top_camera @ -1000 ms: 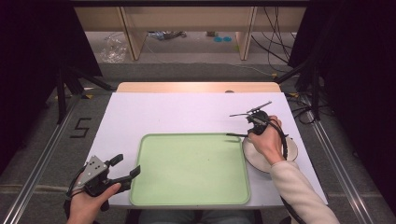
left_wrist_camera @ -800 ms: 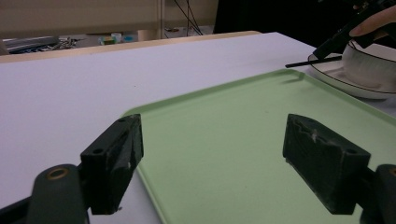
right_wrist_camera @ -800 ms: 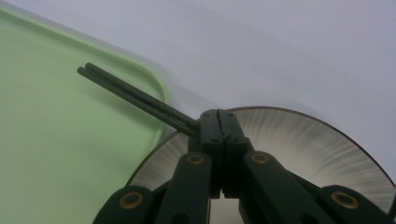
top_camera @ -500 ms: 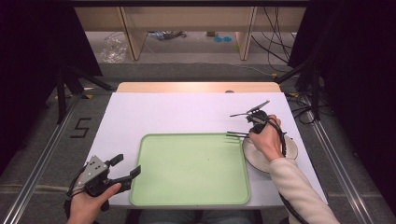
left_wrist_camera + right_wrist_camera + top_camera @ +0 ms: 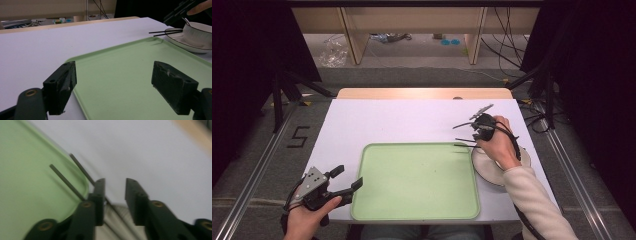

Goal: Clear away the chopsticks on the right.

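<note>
The right gripper (image 5: pixel 113 195) has flat, matte black jaws standing a narrow gap apart; they have just been opening, and nothing sits between them. In the right gripper view the picture is blurred. Two thin, dark, straight chopsticks (image 5: pixel 67 181) pass just left of the left-hand jaw; whether they touch it cannot be told. Their tips reach over the rounded corner of the tray (image 5: pixel 32 182); their near ends are cut off behind the jaws.

In the high view the right gripper (image 5: pixel 468 134) hangs over the left edge of a round white plate (image 5: pixel 486 172), which the hand (image 5: pixel 499 145) and sleeve partly cover. The chopsticks (image 5: pixel 465 146) run from the plate to the right edge of the tray (image 5: pixel 417 182). In the left gripper view a ribbed white bowl (image 5: pixel 198 35) stands on the plate (image 5: pixel 180 40), which has a dark rim line, and the chopsticks (image 5: pixel 165 32) rest on that rim.

The left gripper (image 5: pixel 113 87) has blocky black jaws set wide apart and empty, low over the near left part of the tray (image 5: pixel 120 62), a smooth, pale green rectangle with rounded corners and a raised lip. In the high view it (image 5: pixel 346 180) sits just beside the tray's left edge. The bench (image 5: pixel 402 120) has a plain white matte top with a light wooden strip along its far side.
</note>
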Tool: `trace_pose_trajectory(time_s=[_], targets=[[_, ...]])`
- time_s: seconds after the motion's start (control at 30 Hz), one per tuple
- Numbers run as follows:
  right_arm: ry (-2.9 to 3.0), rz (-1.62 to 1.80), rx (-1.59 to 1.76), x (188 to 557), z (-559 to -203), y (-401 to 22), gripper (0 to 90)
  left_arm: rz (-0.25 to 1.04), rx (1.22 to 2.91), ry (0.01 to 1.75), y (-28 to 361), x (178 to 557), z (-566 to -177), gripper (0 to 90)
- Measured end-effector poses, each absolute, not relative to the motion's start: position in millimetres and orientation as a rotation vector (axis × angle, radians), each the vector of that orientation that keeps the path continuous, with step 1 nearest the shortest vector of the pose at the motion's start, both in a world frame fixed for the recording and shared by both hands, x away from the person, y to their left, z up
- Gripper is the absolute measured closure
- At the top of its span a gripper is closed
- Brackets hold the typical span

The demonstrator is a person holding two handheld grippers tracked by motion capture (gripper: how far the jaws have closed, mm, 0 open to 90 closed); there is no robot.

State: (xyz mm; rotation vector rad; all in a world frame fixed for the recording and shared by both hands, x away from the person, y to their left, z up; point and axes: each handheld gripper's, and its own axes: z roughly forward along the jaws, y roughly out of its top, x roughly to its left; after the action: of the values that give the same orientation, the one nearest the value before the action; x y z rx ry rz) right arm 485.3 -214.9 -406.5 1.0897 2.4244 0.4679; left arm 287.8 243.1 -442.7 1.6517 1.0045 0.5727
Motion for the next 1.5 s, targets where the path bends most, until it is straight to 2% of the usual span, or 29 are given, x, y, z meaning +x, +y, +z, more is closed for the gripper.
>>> trace_pose_trajectory(time_s=[0.03,0.07,0.1,0.23,0.77,0.97,1.2,1.5], targets=[[2.424,0.468,1.090,485.3,-406.5,-214.9,67.2,0.573,1.652,1.004,243.1,287.8,-442.7,20.2],[2.480,0.393,0.707,488.8,-404.1,-205.5,61.1,0.570,1.650,1.008,243.1,287.8,-443.0,20.2],[2.532,0.329,0.569,490.6,-403.9,-201.5,59.5,0.572,1.648,1.012,243.3,287.8,-443.0,20.2],[2.612,0.184,0.322,496.9,-409.1,-192.1,61.3,0.569,1.647,1.014,243.9,287.8,-443.2,20.2],[2.680,0.044,0.227,506.0,-432.8,-184.1,70.1,0.567,1.647,1.013,243.7,287.9,-443.2,20.2],[2.705,0.044,0.261,506.8,-436.6,-186.8,86.8,0.567,1.647,1.011,243.8,287.8,-443.1,20.2],[2.667,0.050,0.219,505.0,-435.8,-188.7,87.9,0.567,1.647,1.011,243.8,287.9,-443.1,20.2],[2.583,0.141,0.236,498.6,-415.7,-182.8,88.0,0.568,1.647,1.009,243.6,287.7,-442.9,20.2]])
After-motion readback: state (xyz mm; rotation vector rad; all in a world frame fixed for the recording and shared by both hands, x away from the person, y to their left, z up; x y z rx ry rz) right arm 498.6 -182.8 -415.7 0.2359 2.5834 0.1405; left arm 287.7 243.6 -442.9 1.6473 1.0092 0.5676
